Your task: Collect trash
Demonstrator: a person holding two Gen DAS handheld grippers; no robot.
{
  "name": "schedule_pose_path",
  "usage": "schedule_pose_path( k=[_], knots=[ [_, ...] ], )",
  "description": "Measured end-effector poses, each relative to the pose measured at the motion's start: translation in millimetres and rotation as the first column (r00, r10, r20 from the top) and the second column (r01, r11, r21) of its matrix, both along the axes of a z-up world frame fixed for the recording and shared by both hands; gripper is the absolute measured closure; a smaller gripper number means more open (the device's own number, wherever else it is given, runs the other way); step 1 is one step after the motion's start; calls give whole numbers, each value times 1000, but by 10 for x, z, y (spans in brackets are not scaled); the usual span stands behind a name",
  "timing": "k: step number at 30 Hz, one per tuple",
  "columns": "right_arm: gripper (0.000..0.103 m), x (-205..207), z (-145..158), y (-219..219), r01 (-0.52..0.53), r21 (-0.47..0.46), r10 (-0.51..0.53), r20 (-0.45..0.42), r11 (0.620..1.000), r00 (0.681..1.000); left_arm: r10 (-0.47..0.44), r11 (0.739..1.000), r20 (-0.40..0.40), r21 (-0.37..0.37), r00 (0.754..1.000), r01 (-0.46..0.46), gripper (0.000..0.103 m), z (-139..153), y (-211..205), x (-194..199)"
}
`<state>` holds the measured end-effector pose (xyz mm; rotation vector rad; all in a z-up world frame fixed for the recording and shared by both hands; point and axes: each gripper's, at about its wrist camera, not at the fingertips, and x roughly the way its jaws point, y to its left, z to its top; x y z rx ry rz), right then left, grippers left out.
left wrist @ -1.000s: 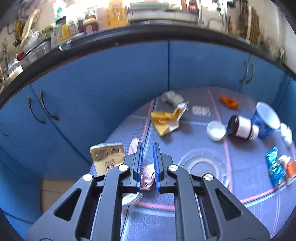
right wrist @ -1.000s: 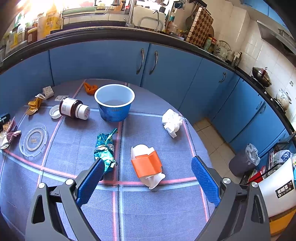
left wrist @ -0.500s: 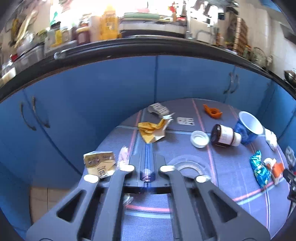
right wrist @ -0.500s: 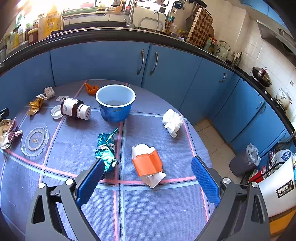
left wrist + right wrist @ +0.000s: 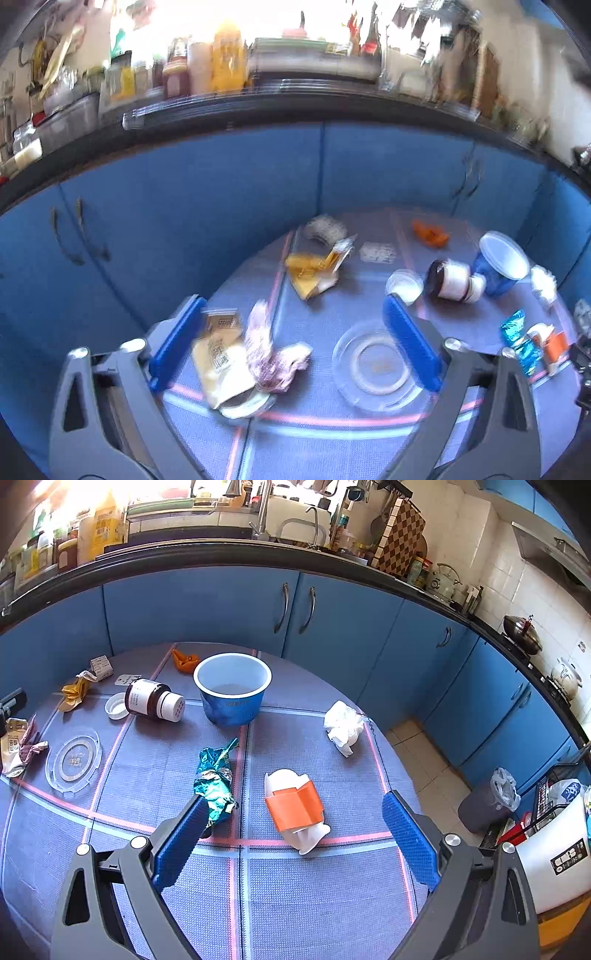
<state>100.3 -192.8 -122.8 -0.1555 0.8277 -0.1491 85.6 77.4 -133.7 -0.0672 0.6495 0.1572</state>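
My left gripper (image 5: 295, 345) is wide open above the table's left edge. Between its jaws lie a crumpled pink wrapper (image 5: 275, 356) and a beige carton (image 5: 221, 354); a clear plastic lid (image 5: 376, 363) lies by the right finger. My right gripper (image 5: 295, 843) is wide open and empty, with an orange-and-white cup (image 5: 295, 810) between its jaws and a teal foil wrapper (image 5: 216, 781) at its left finger. A blue bucket (image 5: 232, 688) stands upright at the back of the table. A brown jar (image 5: 153, 701) lies on its side beside it.
A white tissue (image 5: 343, 727), a yellow wrapper (image 5: 314, 267), an orange peel (image 5: 184, 661) and a small white cap (image 5: 116, 705) lie on the round blue-clothed table (image 5: 295, 904). Blue cabinets (image 5: 332, 627) ring it. A lined bin (image 5: 487, 801) stands on the floor at right.
My left gripper was shut on the pink wrapper; it has opened wide and the wrapper now lies on the table. The right gripper has not moved.
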Motion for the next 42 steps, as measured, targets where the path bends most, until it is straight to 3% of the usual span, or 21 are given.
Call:
schedule_pose_path(
  k=[7, 17, 26, 27, 29, 30, 33, 37, 42],
  knots=[
    [11, -9, 9, 27, -6, -3, 6, 2, 1000, 1000, 10, 1000, 17, 11, 1000, -10, 4, 60, -3, -14],
    [11, -19, -2, 45, -11, -16, 11, -3, 1000, 1000, 59, 994, -52, -94, 997, -64, 7, -164, 334, -34],
    [11, -10, -66, 150, -33, -12, 33, -14, 999, 999, 127, 983, -136, -112, 982, -143, 39, -394, 729, -96],
    [11, -5, -80, 166, -37, -14, 37, -17, 999, 999, 123, 983, -147, -118, 981, -141, 49, -422, 746, -89],
    [11, 4, -93, 178, -39, -14, 39, -21, 999, 999, 108, 982, -171, -137, 979, -132, 59, -479, 759, -60],
    [11, 8, -96, 181, -39, -13, 39, -22, 999, 999, 106, 981, -181, -144, 978, -133, 70, -509, 763, -49],
    [11, 6, -96, 179, -37, -15, 37, -18, 999, 999, 105, 983, -180, -128, 978, -129, 89, -514, 740, -36],
    [11, 17, -90, 150, -29, -13, 28, -16, 1000, 999, 94, 988, -143, -110, 985, -110, 98, -404, 670, -36],
    [11, -7, -72, 124, -25, -10, 25, -6, 1000, 1000, 59, 993, -88, -96, 994, -68, 100, -227, 539, -60]
  ],
)
